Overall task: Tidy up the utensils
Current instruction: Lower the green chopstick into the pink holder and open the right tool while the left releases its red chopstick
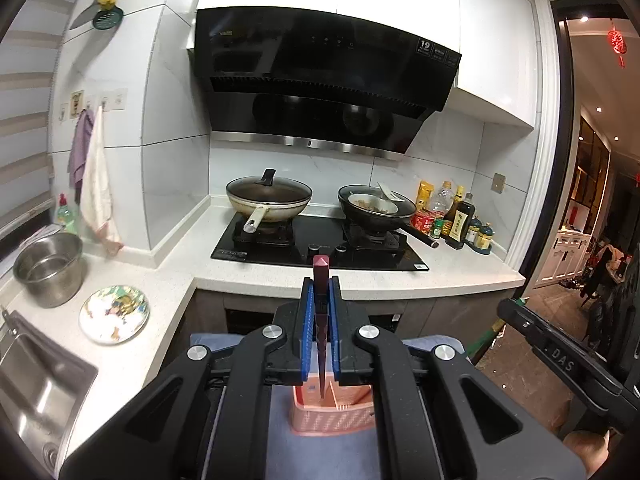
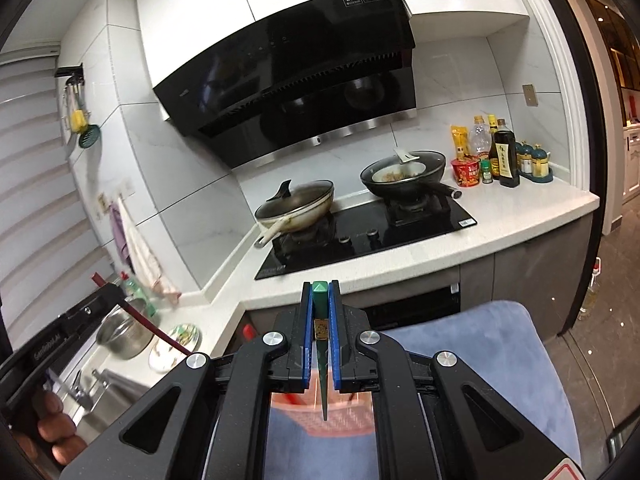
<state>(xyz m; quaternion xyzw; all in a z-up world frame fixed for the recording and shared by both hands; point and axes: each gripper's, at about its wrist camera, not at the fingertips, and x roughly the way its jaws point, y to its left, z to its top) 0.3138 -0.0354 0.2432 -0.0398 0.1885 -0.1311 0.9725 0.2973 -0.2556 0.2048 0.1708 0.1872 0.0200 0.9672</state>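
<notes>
Two grippers each pinch one chopstick above a pink basket on a blue-grey cushion; largest in view is the black range hood (image 1: 320, 80) over the white countertop (image 1: 460, 276) and black hob (image 1: 320, 248); on the hob, a cream wok (image 1: 269, 200) under a glass lid stands to the left, and a black wok (image 1: 376, 204) with a white bowl of food and a spatula inside stands to the right; by the sink (image 1: 36, 384), a steel pot (image 1: 50, 268) holds nothing that can be made out, and a patterned plate (image 1: 114, 314) lies just beside it; bottles and a red cup noodle tub (image 2: 466, 172) cluster at the countertop's right end; the blue-grey cushion (image 2: 480, 344) carries the pink basket (image 1: 332, 412), a slotted container with an inner divider, seen directly beneath both sets of fingers; the left gripper (image 1: 321, 300) has its blue pads pressed together on a dark red chopstick (image 1: 321, 320), which runs between the pads with its blunt end forward and its tip pointing down into the basket, by the divider; the right gripper (image 2: 320, 312) is likewise clamped on a green chopstick (image 2: 321, 344), held centrally between the pads with its tip over the blurred basket; whether either tip touches the basket cannot be told.
</notes>
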